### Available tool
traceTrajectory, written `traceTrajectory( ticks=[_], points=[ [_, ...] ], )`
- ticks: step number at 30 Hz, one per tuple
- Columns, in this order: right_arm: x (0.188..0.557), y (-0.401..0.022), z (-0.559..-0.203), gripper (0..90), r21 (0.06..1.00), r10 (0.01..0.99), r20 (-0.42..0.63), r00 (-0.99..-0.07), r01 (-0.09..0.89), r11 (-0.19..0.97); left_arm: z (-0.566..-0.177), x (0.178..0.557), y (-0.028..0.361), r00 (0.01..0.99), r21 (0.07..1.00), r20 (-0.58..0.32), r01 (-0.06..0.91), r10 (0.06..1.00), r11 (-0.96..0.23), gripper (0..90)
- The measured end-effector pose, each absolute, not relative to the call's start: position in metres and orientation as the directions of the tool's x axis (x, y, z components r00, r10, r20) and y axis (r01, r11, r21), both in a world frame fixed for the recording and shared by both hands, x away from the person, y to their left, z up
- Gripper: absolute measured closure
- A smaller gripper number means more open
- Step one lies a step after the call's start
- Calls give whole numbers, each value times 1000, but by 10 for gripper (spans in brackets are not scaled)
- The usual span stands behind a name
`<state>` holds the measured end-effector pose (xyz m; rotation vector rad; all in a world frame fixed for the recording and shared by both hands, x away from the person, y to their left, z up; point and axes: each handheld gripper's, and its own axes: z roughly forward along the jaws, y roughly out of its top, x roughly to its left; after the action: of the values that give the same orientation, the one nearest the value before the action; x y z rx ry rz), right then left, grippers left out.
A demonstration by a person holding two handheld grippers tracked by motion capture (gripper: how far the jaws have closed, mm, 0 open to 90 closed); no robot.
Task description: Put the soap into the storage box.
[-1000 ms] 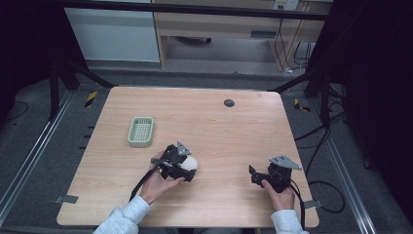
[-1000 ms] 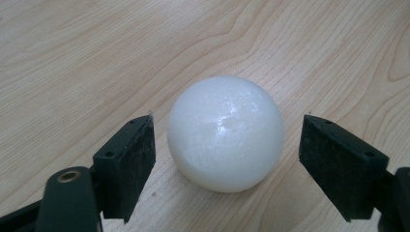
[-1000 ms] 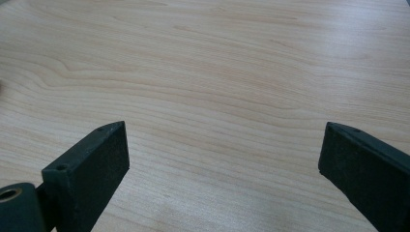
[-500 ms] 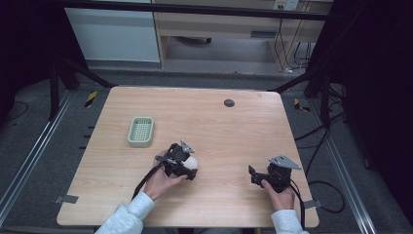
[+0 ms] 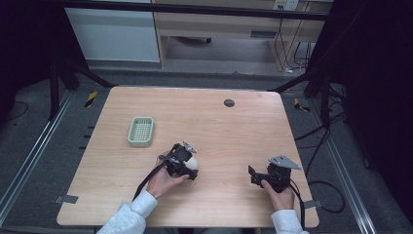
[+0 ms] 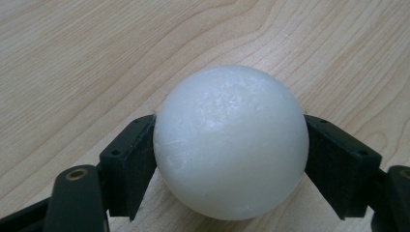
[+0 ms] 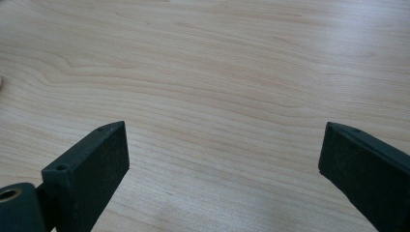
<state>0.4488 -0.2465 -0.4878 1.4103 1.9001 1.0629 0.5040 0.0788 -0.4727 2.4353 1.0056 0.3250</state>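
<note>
a white ball (image 6: 231, 142) is pinched at its widest part by the left tongs (image 5: 187, 165), low over the worktop (image 5: 219, 126), likely to stop it slipping. the right tongs (image 5: 258, 175) are held spread and empty near the worktop's front right.

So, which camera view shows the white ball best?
The left gripper view: the white ball is large there, pressed between both black jaws. The high view shows it only small, partly behind the left claw.
</note>
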Motion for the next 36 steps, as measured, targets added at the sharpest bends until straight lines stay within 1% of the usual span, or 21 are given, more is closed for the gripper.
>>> traceTrajectory(
  ticks=[5,23,31,36],
  points=[
    [449,-247,-488,43,840,952,24,-306,522,147,-474,505,79,696,514,19,609,718,-604,235],
    [449,-246,-487,43,839,952,36,-304,527,136,-475,505,77,688,497,24,621,725,-606,240],
    [448,-246,-487,43,838,952,36,-305,527,138,-470,501,79,688,518,26,611,725,-598,241],
    [448,-247,-487,43,839,952,34,-305,526,138,-456,496,86,690,544,23,599,724,-588,240]
  ],
)
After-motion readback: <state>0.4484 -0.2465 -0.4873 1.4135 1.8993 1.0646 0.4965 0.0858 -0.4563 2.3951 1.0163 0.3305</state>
